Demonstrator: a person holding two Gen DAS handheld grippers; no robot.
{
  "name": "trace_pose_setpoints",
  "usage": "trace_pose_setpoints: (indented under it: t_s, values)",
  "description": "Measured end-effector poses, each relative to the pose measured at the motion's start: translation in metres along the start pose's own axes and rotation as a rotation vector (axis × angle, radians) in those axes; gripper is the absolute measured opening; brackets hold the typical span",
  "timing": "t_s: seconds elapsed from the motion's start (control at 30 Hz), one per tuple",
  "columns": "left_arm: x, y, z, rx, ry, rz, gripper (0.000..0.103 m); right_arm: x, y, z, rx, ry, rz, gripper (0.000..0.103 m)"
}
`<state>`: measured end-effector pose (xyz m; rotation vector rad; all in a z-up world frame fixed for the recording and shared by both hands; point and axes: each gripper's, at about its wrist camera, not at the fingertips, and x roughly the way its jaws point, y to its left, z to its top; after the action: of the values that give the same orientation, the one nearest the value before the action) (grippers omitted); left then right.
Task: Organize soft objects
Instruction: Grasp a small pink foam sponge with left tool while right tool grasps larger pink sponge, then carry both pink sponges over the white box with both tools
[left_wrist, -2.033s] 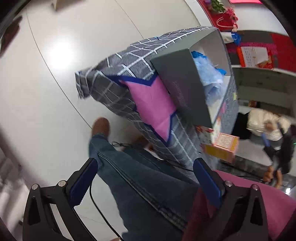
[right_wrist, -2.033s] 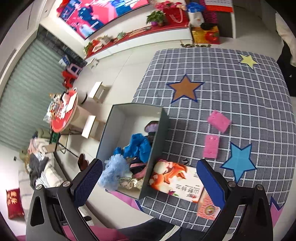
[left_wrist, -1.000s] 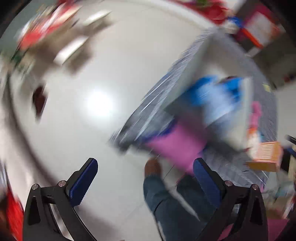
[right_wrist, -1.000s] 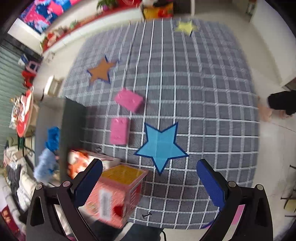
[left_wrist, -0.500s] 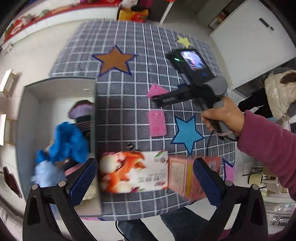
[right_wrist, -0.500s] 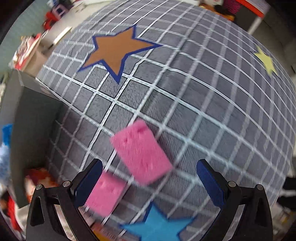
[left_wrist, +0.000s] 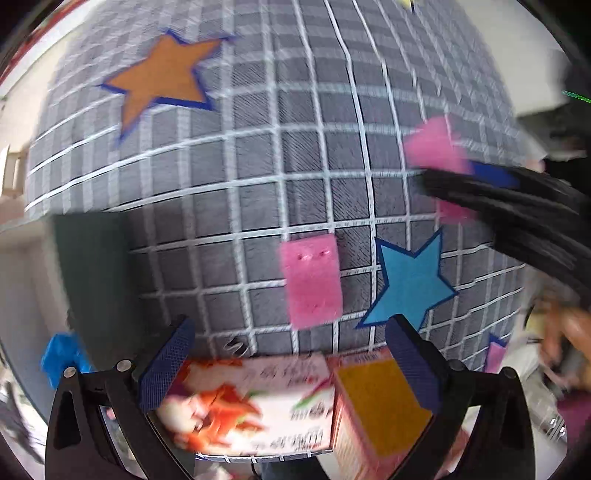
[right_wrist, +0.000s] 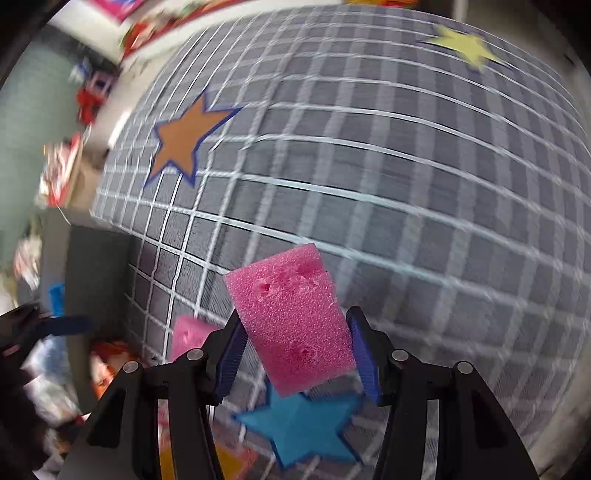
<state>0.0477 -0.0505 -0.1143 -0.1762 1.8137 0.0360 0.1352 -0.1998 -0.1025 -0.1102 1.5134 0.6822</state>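
My right gripper (right_wrist: 295, 352) is shut on a pink sponge (right_wrist: 291, 325) and holds it above the grey checked tablecloth (right_wrist: 406, 184). The same sponge (left_wrist: 432, 147) shows blurred at the right of the left wrist view, in the right gripper's fingers (left_wrist: 491, 177). A second pink sponge (left_wrist: 311, 280) lies flat on the cloth beside a blue star patch (left_wrist: 412, 280); it also shows in the right wrist view (right_wrist: 188, 338). My left gripper (left_wrist: 290, 363) is open and empty, just short of that sponge.
A grey box (left_wrist: 92, 266) with soft blue items (left_wrist: 61, 354) stands at the left table edge. A printed carton (left_wrist: 251, 402) and an orange-topped carton (left_wrist: 376, 406) lie at the near edge. An orange star patch (left_wrist: 162, 81) lies farther back.
My right gripper has closed on the farther pink sponge and lifted it off the cloth. My left gripper has moved down closer to the table, toward the second sponge.
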Motion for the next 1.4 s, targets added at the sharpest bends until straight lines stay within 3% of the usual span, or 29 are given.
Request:
trace_pose_setpoints:
  t_s: [0.1, 0.3, 0.37, 0.43, 0.47, 0.67, 0.8, 0.93, 1.23, 1.4]
  values:
    - [0.032, -0.017, 0.014, 0.036, 0.092, 0.016, 0.103, -0.027, -0.021, -0.030, 0.053, -0.036, 0.014, 0.055]
    - [0.065, -0.025, 0.021, 0.021, 0.174, 0.115, 0.099, -0.051, -0.041, -0.071, 0.176, -0.080, 0.061, 0.055]
    - [0.072, -0.022, 0.020, 0.005, 0.193, 0.115, 0.080, -0.054, -0.038, -0.082, 0.207, -0.090, 0.074, 0.055]
    - [0.071, -0.019, 0.018, -0.015, 0.186, 0.091, 0.052, -0.061, -0.041, -0.090, 0.239, -0.099, 0.091, 0.055]
    - [0.066, -0.017, 0.015, -0.021, 0.160, 0.091, 0.047, -0.064, -0.041, -0.094, 0.251, -0.104, 0.095, 0.055]
    - [0.010, -0.013, -0.008, -0.008, -0.061, 0.093, 0.047, -0.080, -0.037, -0.106, 0.270, -0.118, 0.095, 0.055]
    - [-0.047, -0.012, -0.044, 0.025, -0.222, 0.082, 0.047, -0.095, -0.023, -0.108, 0.258, -0.141, 0.067, 0.055]
    - [-0.096, -0.008, -0.088, 0.098, -0.364, 0.138, 0.047, -0.113, 0.003, -0.110, 0.261, -0.178, 0.068, 0.055]
    - [-0.145, 0.067, -0.164, 0.124, -0.461, 0.122, 0.047, -0.134, 0.130, -0.100, 0.216, -0.239, 0.146, 0.055]
    - [-0.151, 0.117, -0.191, 0.058, -0.500, 0.134, 0.047, -0.125, 0.210, -0.082, 0.080, -0.218, 0.127, 0.055]
